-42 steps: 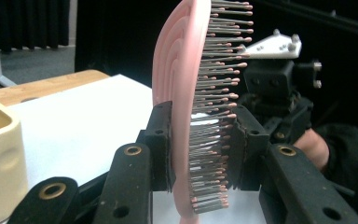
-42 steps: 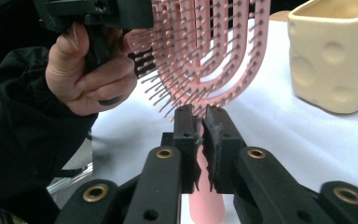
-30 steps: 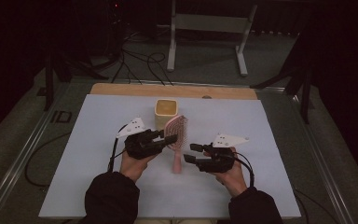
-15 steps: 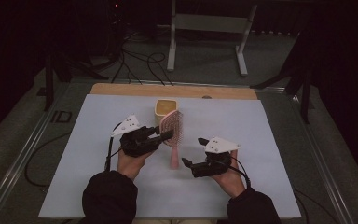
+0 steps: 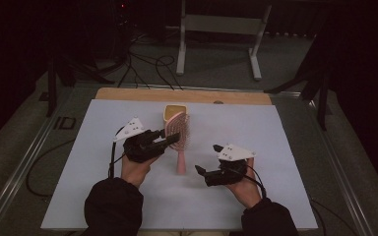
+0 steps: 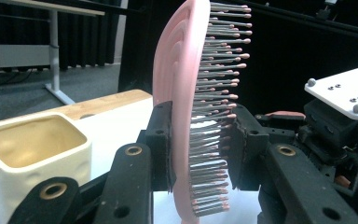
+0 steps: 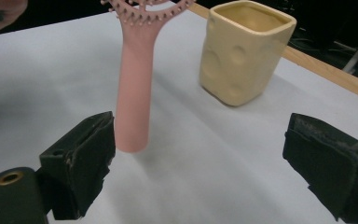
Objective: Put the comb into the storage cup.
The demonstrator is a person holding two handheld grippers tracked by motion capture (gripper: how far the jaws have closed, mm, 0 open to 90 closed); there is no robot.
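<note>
We clamp our left tongs [image 5: 170, 139] on the pink hairbrush [image 5: 179, 137] head — our right tongs [image 5: 204, 169], just opened, stand apart beside its handle, the cream cup [image 5: 173, 112] beyond.

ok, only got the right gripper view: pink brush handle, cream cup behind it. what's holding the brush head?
Observer: The left claw is shut on the pink brush, one pad on the back of the head and the other against the bristles.
Operator: which way do the bristles face?
Observer: In the high view the head stands on edge, with the bristles toward the right side of the table.
Operator: anything in the cup?
Observer: The left gripper view looks down into the cream cup, and nothing is visible inside.
</note>
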